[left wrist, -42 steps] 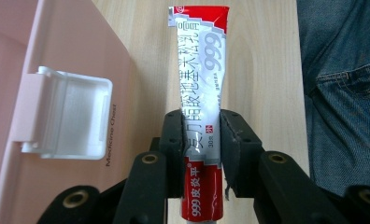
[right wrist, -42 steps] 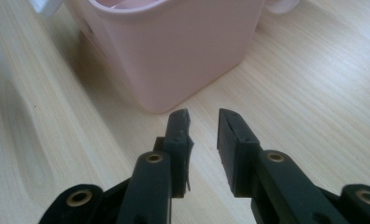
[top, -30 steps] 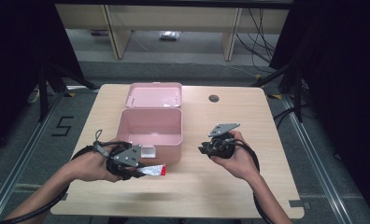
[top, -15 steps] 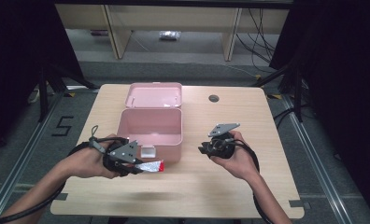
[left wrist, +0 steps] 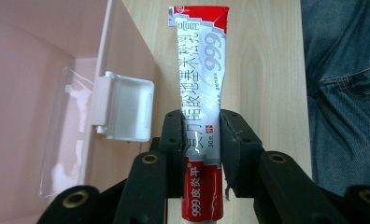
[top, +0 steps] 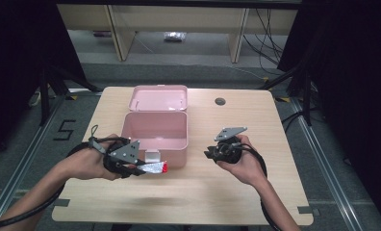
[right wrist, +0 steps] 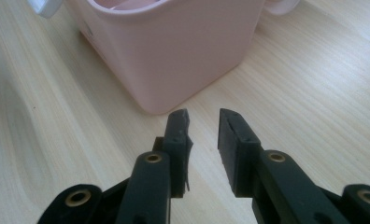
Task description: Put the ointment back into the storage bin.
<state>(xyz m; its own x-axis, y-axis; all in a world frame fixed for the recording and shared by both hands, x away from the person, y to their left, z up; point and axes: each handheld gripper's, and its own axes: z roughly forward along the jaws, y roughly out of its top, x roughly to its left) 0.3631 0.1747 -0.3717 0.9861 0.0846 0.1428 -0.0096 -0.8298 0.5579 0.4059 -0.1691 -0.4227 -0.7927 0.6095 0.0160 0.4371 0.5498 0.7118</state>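
Observation:
A silver and red ointment tube point(left wrist: 202, 84) is clamped between the jaws of my left gripper point(left wrist: 202, 144), which is shut on it. In the high view this gripper point(top: 139, 168) holds the tube point(top: 155, 167) just in front of the open pink box point(top: 152, 142), near its white latch point(left wrist: 127, 109). My right gripper point(top: 210, 154) hovers right of the box, its jaws open and empty. In the right gripper view its jaws point(right wrist: 204, 128) point at the box's rounded corner point(right wrist: 174, 56).
The box's lid point(top: 159, 98) lies open behind it toward the far side. A round cable hole point(top: 220, 101) sits in the wooden table point(top: 236, 192) at the back right. Blue jeans point(left wrist: 346, 84) show beyond the table edge in the left gripper view.
My left gripper with the tube has shifted slightly left and turned a little in front of the box. The right gripper has stayed in place.

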